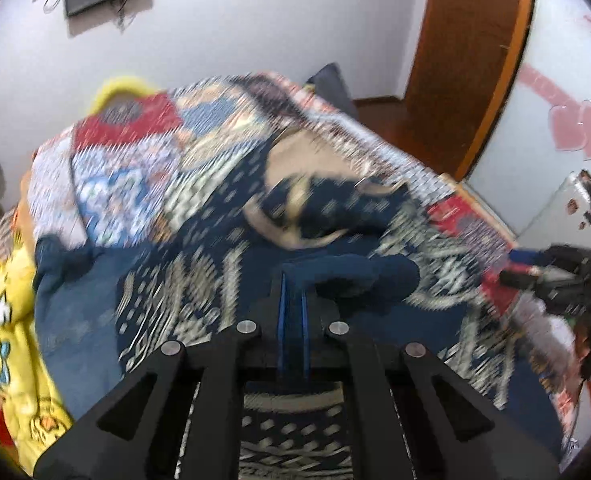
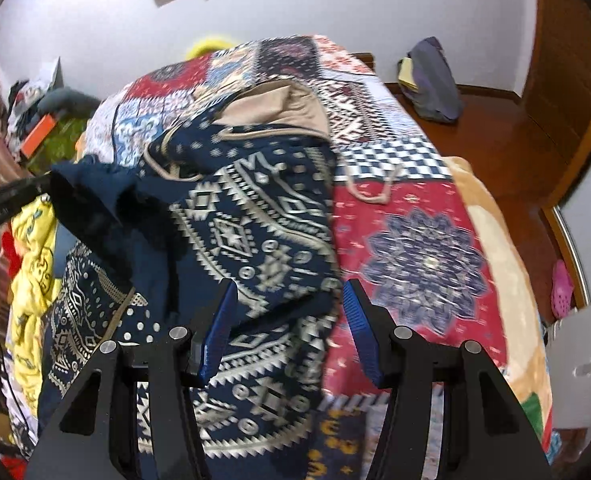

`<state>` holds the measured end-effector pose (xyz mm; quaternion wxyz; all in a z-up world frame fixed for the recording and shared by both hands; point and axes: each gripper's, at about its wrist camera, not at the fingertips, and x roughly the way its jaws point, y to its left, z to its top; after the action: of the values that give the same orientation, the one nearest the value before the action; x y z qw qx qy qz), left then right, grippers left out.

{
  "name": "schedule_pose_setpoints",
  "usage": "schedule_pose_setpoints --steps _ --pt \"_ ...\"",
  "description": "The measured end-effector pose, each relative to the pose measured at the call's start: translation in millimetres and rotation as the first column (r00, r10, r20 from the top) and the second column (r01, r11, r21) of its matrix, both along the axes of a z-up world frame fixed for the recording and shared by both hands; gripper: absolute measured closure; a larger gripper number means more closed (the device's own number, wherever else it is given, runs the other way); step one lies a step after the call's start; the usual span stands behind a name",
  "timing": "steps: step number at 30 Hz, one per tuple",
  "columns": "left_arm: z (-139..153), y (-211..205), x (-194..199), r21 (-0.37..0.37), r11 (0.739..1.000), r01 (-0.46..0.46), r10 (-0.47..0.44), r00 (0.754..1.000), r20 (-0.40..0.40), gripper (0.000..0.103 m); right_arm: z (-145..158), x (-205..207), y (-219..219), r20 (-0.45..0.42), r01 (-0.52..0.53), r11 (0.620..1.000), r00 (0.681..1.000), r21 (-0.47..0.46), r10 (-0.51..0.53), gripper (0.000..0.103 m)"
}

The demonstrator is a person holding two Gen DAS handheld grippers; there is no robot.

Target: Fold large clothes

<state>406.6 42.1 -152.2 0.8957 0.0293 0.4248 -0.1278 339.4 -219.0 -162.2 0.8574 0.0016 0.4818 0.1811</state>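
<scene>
1. While my left tongs sit pinched tight on a plain dark-blue fold of the navy hooded garment with the cream geometric print, the rest of it lies spread over the bed below and ahead of them.
2. My right tongs stand partly apart, blue ribbed pads on either side of the garment's right edge; I cannot see either pad pressing on the cloth.
3. The garment rests on a patchwork quilt of red, blue and white printed squares that covers the bed, with its beige-lined hood towards the far wall.
4. The right view is the sharper one: it shows the raised dark fold at the left lifted off the bed, a cream drawstring lying on the quilt, and a grey bag on the wooden floor.
5. The left view is blurred, yet it alone shows pink heart stickers on the wall at right.
6. Both views catch a crumpled yellow printed cloth just left of the garment.
7. The print looks woven or knitted; the hood lining looks smooth.
</scene>
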Motion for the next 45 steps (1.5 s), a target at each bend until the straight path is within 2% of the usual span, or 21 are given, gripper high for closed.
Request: schedule_pose_setpoints --steps 6,10,13,15,17,21,23,27,32,34,37,38,42,45 --pt "-46 52 -8 0.004 0.995 -0.104 0.104 0.986 -0.132 0.099 -15 3 29 -0.048 -0.043 0.998 0.998 -0.035 0.041 0.052" --pt "-66 68 -22 0.028 0.991 -0.128 0.131 0.973 -0.192 0.098 -21 1 41 -0.059 -0.072 0.995 0.996 -0.062 0.069 0.052" --pt "-65 68 -42 0.005 0.993 -0.115 0.114 0.974 -0.198 0.084 -23 1 46 -0.061 -0.085 0.993 0.995 -0.076 0.08 0.052" --pt "-60 64 -53 -0.008 0.993 -0.115 0.112 0.977 -0.18 0.063 -24 1 48 -0.063 -0.09 0.993 0.994 -0.075 0.085 0.052" --pt "-53 55 -67 -0.033 0.994 -0.108 0.101 0.983 -0.156 0.053 -24 0 48 -0.064 -0.093 0.993 0.994 -0.07 0.089 0.052" --pt "-48 35 -70 -0.125 0.987 -0.104 0.081 0.981 -0.177 0.053 -25 -2 47 -0.067 -0.096 0.994 0.994 -0.056 0.092 0.052" --pt "-54 25 -64 -0.21 0.972 -0.11 0.063 0.974 -0.218 0.053 -26 -4 47 -0.068 -0.096 0.994 0.993 -0.05 0.092 0.052" --pt "-70 13 -48 -0.275 0.945 -0.176 0.102 0.96 -0.261 0.053 -28 -7 40 -0.071 -0.094 0.995 0.993 -0.04 0.091 0.052" --pt "-89 15 -28 -0.317 0.906 -0.281 0.183 0.935 -0.304 0.053 -30 -3 29 -0.077 -0.079 0.996 0.994 -0.037 0.076 0.052" --pt "-96 17 -23 -0.314 0.898 -0.307 0.207 0.927 -0.314 0.06 -30 -1 24 -0.083 -0.07 0.997 0.994 -0.028 0.067 0.052" --pt "-99 18 -22 -0.28 0.905 -0.319 0.235 0.926 -0.295 0.082 -31 1 20 -0.088 -0.056 0.998 0.995 -0.011 0.055 0.052" --pt "-98 18 -23 -0.274 0.909 -0.315 0.234 0.928 -0.29 0.097 -31 2 19 -0.088 -0.053 0.999 0.995 -0.006 0.052 0.052" --pt "-86 21 -31 -0.256 0.93 -0.262 0.192 0.944 -0.27 0.099 -26 4 19 -0.074 -0.05 0.999 0.996 -0.006 0.05 0.052" --pt "-62 20 -37 -0.178 0.966 -0.188 0.149 0.966 -0.21 0.099 -22 8 24 -0.061 -0.054 0.998 0.997 -0.011 0.053 0.052"
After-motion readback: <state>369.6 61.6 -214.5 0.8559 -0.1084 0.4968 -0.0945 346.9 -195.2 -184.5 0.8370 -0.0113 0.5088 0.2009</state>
